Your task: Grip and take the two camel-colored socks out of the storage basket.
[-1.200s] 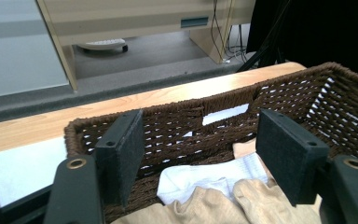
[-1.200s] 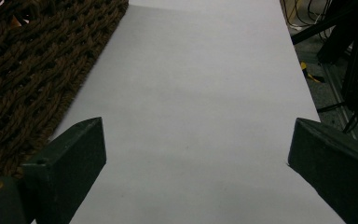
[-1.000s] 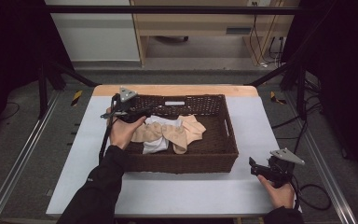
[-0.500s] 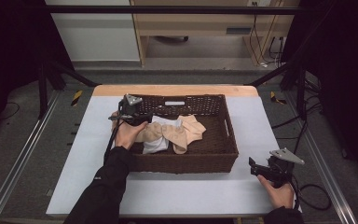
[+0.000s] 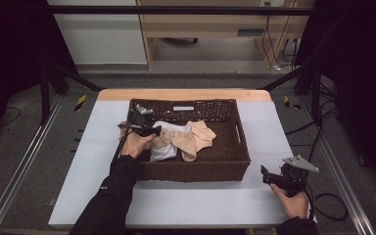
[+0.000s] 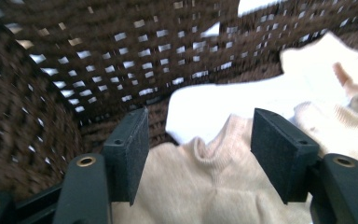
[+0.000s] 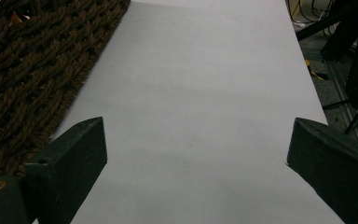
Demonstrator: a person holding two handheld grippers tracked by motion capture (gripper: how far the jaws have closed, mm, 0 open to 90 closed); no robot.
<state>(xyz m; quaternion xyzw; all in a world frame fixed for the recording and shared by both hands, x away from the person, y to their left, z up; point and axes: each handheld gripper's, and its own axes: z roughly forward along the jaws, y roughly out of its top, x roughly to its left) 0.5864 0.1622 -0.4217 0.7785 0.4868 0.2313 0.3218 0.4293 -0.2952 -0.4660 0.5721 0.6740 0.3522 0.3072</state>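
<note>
— Where are your tongs? 
— My left gripper (image 6: 200,154) is down inside the wicker basket (image 5: 235,147), near its left wall; the jaws stand apart, released, with a fold of the beige garment (image 6: 205,186) between them, nothing pinched yet; my right gripper (image 7: 196,154) gapes wide over bare white tabletop (image 7: 205,93), just beside the basket's near right corner, holding nothing.

— And what worries you?
— The white cloth (image 6: 214,105) lies right behind that beige fold; if I close too deep, I judge I'd pick up both layers; the pile of beige pieces (image 5: 191,139) overlaps, so one may drag its neighbour; the left pad (image 6: 130,149) also sits near the weave and could snag it.
</note>
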